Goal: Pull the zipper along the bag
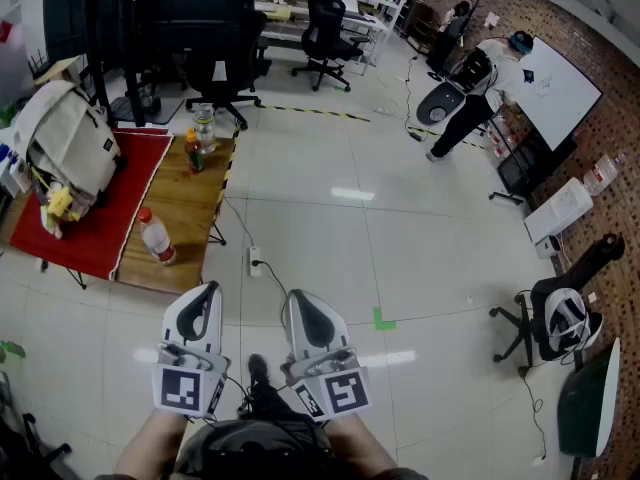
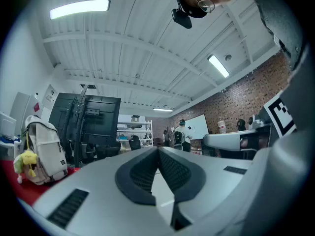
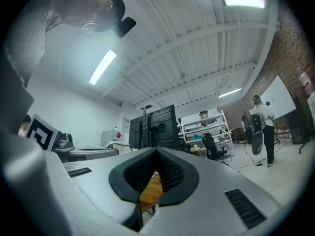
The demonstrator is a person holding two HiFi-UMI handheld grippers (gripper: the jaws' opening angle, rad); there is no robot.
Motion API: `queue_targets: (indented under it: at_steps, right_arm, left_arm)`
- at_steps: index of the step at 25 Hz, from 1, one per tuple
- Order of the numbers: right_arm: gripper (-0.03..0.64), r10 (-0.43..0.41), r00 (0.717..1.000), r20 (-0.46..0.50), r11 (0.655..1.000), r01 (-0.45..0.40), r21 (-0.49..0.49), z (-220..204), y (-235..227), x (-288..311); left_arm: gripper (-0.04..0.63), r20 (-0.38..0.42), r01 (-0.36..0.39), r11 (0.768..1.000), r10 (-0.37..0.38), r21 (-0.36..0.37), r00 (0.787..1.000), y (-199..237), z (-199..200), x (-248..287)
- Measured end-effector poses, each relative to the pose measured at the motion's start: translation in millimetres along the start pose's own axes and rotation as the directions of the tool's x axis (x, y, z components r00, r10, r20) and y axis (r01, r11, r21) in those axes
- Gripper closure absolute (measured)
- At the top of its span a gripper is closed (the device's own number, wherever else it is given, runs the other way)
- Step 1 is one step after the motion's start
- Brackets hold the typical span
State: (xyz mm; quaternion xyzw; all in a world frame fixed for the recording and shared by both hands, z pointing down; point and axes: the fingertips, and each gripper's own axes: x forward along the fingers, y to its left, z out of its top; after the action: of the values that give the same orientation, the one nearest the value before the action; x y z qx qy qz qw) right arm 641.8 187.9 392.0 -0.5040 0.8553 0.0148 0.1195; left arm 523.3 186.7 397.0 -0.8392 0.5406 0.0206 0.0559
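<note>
While the bag (image 1: 60,138) is sitting well apart from us, at the far left of the tabletop (image 1: 195,208), we are holding both tools low against the body. So, as we are judging it, the task is not yet under way. The left tool (image 1: 203,298) is clenched on nothing, its pads (image 2: 142,173) meeting along a thin seam. The right tool (image 1: 305,308) is clenched and empty too (the orange patch showing below its pads (image 3: 172,173) is, we are guessing, the wooden tabletop seen through the gap). Everything is remaining to be done: we are needing to close in, find the zipper, which is too small to make out from here, steady the bag and draw the slider along.

The bag is looking soft and rounded, a pale cream fabric, slumping upright on a red cloth (image 1: 110,208), with a yellow plush toy (image 1: 58,208) hanging at its base. Beside the cloth the tabletop is showing bare wood, carrying a clear bottle (image 1: 157,238) with a red cap. Both tools are wearing smooth matte grey shells, with black cross-hatched pads. Under us the floor (image 1: 400,238) is shining, its pale glossy tiles reflecting the lamps.
</note>
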Motion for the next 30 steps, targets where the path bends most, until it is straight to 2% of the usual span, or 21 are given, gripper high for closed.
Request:
queue_targets:
  at_steps: [3, 8, 13, 19, 24, 30]
  right_arm:
    - [0.621, 0.007, 1.000, 0.006, 1.000, -0.007, 0.002, -0.9, -36.0, 37.3]
    - [0.620, 0.008, 1.000, 0.029, 1.000, -0.008, 0.000, -7.0, -82.6, 118.6]
    - [0.620, 0.033, 0.999, 0.042, 0.999, -0.033, 0.006, -9.9, -114.7, 167.5]
    - [0.620, 0.082, 0.996, 0.039, 0.995, -0.084, 0.051, -27.1, -135.5, 207.8]
    - [0.621, 0.090, 0.995, 0.032, 0.992, -0.092, 0.082, -23.9, -154.8, 211.6]
    - [0.621, 0.103, 0.994, 0.042, 0.993, -0.105, 0.053, -10.2, -151.6, 211.4]
  left_arm:
    - [0.565, -0.011, 0.003, 1.000, -0.003, -0.013, 1.000, 5.1, -6.1, 49.0]
    - [0.565, 0.013, 0.003, 1.000, -0.003, -0.001, 1.000, 41.5, -9.6, 129.8]
    - [0.565, 0.023, -0.026, 1.000, 0.026, 0.003, 0.999, 61.5, -8.5, 179.5]
    - [0.565, 0.015, -0.053, 0.998, 0.053, 0.020, 0.998, 78.3, -18.8, 218.4]
    - [0.565, 0.007, -0.070, 0.997, 0.069, 0.034, 0.998, 69.8, -7.0, 233.0]
    - [0.565, 0.004, -0.094, 0.995, 0.093, 0.029, 0.996, 78.5, 4.9, 240.0]
